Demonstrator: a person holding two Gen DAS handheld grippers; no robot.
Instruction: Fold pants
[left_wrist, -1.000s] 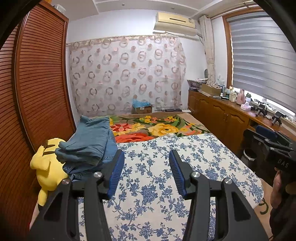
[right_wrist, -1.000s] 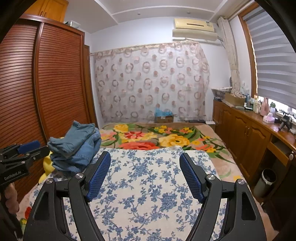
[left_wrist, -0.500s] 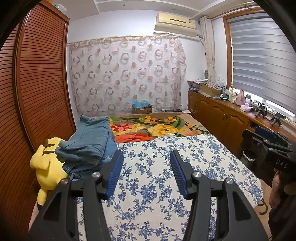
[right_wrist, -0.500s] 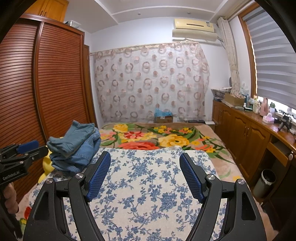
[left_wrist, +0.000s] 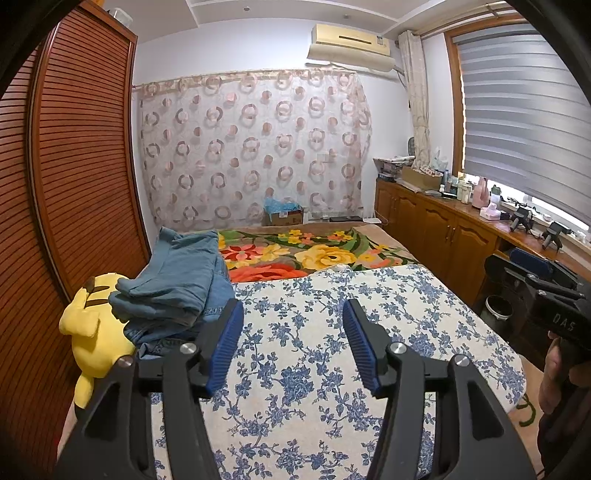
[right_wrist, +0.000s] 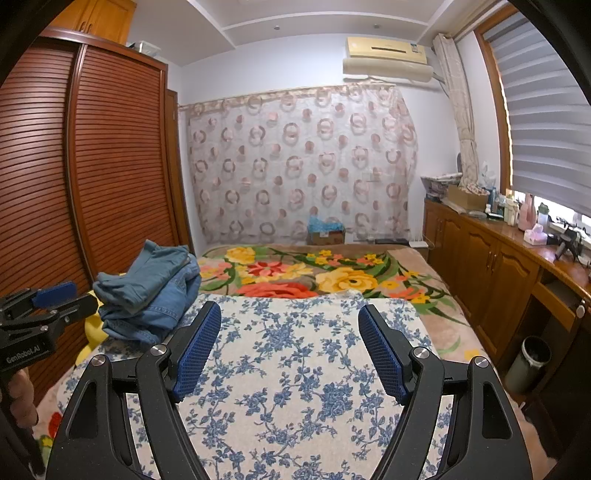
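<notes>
A heap of blue denim pants (left_wrist: 177, 284) (right_wrist: 151, 291) lies at the left side of the bed, partly on a yellow plush toy (left_wrist: 94, 332). My left gripper (left_wrist: 291, 314) hovers over the blue-flowered sheet (left_wrist: 306, 354), just right of the heap; its jaws are opening with nothing between them. My right gripper (right_wrist: 290, 317) stands open and empty above the same sheet (right_wrist: 291, 369), the pants off to its left. In each wrist view the other gripper shows at the frame's edge, held by a hand.
A bright floral blanket (left_wrist: 314, 254) covers the far half of the bed. A slatted wooden wardrobe (left_wrist: 74, 184) runs along the left. Wooden cabinets (right_wrist: 491, 273) with clutter on top line the right wall, a bin (right_wrist: 528, 362) beside them. A box (left_wrist: 282, 216) sits below the curtain.
The left gripper's jaws have spread slightly wider. Both hands and the pants stay where they were.
</notes>
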